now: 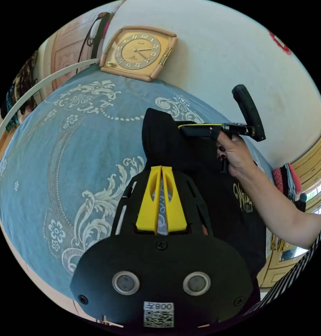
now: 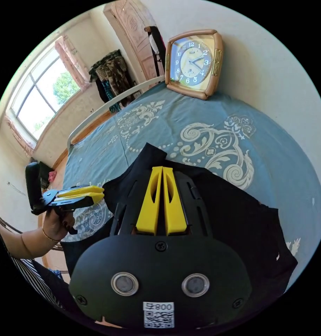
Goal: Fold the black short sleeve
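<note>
**Shirt flat on the bed, both claws pressed together above it**

Shirt [image 2: 234, 217]: the black short sleeve lies spread on the blue patterned bedspread [image 2: 272, 157], filling the lower centre and right of my right gripper view, one sleeve pointing to the upper left. My right gripper [image 2: 162, 171] has its yellow jaws pressed together over the cloth; I cannot tell whether any fabric is pinched. My left gripper [image 1: 161, 171] is also closed, with a thin slit between its jaws, at the shirt's left edge. A square clock [image 2: 193, 63] leans on the white wall [image 2: 272, 70] at the upper centre. A window [image 2: 44, 94] sits upper left.
</note>
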A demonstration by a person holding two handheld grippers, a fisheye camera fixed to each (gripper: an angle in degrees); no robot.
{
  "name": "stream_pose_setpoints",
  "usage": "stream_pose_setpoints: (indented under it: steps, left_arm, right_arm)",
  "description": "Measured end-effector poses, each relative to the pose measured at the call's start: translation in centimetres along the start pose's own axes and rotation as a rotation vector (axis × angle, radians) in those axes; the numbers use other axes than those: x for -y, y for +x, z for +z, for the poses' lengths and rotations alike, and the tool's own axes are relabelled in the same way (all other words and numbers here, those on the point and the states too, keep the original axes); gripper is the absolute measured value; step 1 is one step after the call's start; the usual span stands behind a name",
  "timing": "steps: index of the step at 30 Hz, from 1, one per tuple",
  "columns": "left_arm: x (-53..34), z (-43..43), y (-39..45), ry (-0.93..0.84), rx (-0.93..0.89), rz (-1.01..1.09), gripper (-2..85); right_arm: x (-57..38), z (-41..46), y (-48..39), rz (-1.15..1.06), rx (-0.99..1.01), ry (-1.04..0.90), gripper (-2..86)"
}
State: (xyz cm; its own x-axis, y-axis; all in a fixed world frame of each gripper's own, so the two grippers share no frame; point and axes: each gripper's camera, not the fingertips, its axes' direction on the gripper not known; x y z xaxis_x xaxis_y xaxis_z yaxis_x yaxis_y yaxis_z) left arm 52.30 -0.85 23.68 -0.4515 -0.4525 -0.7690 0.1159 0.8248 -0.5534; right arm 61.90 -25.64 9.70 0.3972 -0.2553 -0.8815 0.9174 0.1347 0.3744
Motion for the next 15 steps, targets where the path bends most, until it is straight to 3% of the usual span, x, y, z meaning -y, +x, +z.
stream_pose_setpoints:
  steps: [5, 12, 15]
  left_arm:
    - [-0.3, 2.5, -1.9, -0.028, -0.057, -0.100, 6.7]
    - [-1.6, 5.1, -0.8, -0.035, -0.038, -0.072, 2.6]
    - [-2.9, 5.0, 0.7, 0.015, -0.002, -0.012, 2.0]
  right_arm:
    - [-0.2, -1.4, -0.6, -0.045, 0.026, 0.113, 6.5]
    - [1.2, 5.4, -2.5, -0.157, -0.044, -0.172, 3.6]
    - [0.1, 5.0, -3.2, -0.205, -0.057, -0.148, 2.3]
